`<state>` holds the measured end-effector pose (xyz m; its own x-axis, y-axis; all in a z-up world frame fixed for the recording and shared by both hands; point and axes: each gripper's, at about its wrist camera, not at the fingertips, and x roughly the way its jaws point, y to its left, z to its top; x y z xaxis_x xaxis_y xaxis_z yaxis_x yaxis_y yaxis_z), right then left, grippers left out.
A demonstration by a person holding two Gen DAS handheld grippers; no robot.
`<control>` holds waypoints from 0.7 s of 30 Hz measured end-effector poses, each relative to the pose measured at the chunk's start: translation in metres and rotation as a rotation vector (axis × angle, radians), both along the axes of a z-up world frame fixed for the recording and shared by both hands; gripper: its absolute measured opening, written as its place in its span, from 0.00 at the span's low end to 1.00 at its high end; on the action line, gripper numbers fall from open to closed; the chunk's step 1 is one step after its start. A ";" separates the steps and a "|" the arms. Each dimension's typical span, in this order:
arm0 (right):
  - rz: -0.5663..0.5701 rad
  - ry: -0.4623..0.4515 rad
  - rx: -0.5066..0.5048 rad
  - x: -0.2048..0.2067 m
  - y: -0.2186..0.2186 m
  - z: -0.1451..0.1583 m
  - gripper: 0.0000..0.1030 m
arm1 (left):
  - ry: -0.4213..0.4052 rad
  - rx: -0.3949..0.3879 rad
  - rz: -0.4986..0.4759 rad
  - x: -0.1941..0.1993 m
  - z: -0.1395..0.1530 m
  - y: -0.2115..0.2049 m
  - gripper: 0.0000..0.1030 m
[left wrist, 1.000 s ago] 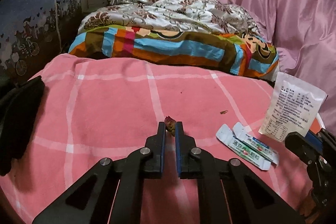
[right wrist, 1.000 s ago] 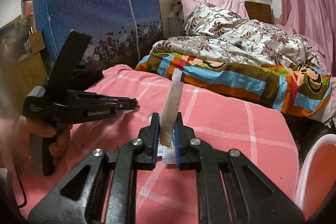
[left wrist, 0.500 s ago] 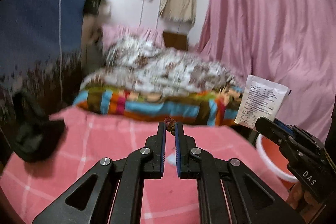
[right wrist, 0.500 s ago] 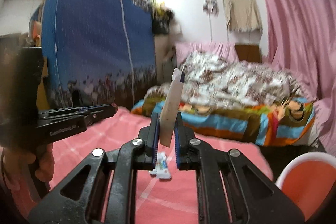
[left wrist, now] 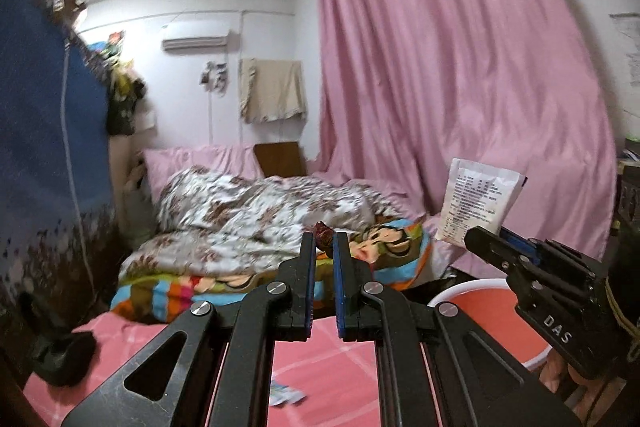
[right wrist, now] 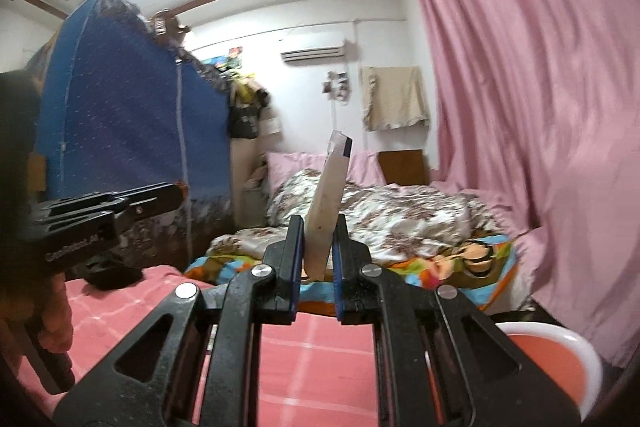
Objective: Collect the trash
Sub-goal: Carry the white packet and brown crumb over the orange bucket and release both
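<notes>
My left gripper (left wrist: pixel 324 241) is shut on a small dried flower bud (left wrist: pixel 323 231), dark red and brown, pinched at the fingertips and held high above the pink bed cover. My right gripper (right wrist: pixel 318 227) is shut on a white printed packet (right wrist: pixel 326 203), seen edge-on; in the left wrist view the same packet (left wrist: pixel 478 201) shows its text face above the right gripper (left wrist: pixel 480 241). A red bin with a white rim (right wrist: pixel 560 359) stands low at the right, also seen as the bin (left wrist: pixel 492 311). Small sachets (left wrist: pixel 286 395) lie on the cover below.
The pink checked bed cover (right wrist: pixel 312 355) fills the foreground. A rumpled quilt and striped blanket (left wrist: pixel 248 223) lie behind. A pink curtain (left wrist: pixel 460 75) hangs at the right, a blue wardrobe (right wrist: pixel 128 131) at the left. A black cloth (left wrist: pixel 60 359) lies at left. A hand (right wrist: pixel 48 323) holds the left gripper.
Both grippers have risen and tilted upward, each keeping its hold. The bed cover has dropped low in view and the red bin has come into sight at the right.
</notes>
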<state>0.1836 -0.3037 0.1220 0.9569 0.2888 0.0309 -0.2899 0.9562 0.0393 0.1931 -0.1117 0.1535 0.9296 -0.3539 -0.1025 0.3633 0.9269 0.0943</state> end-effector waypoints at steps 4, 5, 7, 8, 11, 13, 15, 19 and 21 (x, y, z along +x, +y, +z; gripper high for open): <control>-0.066 -0.009 0.015 -0.010 -0.027 0.001 0.20 | -0.034 0.025 -0.065 -0.009 0.003 -0.029 0.06; -0.086 -0.011 0.014 -0.012 -0.034 0.000 0.20 | -0.042 0.031 -0.083 -0.011 0.004 -0.037 0.06; -0.115 -0.012 0.015 -0.017 -0.044 -0.001 0.20 | -0.053 0.039 -0.113 -0.014 0.004 -0.050 0.06; -0.127 -0.010 0.015 -0.018 -0.049 -0.001 0.20 | -0.057 0.042 -0.131 -0.015 0.003 -0.057 0.06; -0.167 0.003 0.014 -0.021 -0.063 -0.005 0.20 | -0.055 0.048 -0.175 -0.017 0.001 -0.078 0.06; -0.190 0.016 0.013 -0.023 -0.072 -0.008 0.20 | -0.041 0.050 -0.200 -0.016 -0.001 -0.090 0.06; -0.207 0.028 0.012 -0.025 -0.078 -0.011 0.20 | -0.016 0.054 -0.222 -0.010 -0.006 -0.104 0.06; -0.243 0.071 0.005 -0.024 -0.090 -0.017 0.20 | 0.060 0.068 -0.263 -0.004 -0.019 -0.129 0.06; -0.255 0.093 0.001 -0.021 -0.094 -0.020 0.20 | 0.102 0.074 -0.286 0.000 -0.025 -0.138 0.06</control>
<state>0.1622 -0.3981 0.1024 0.9974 0.0382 -0.0605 -0.0348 0.9978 0.0556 0.1936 -0.2494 0.1288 0.7770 -0.5878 -0.2252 0.6194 0.7777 0.1072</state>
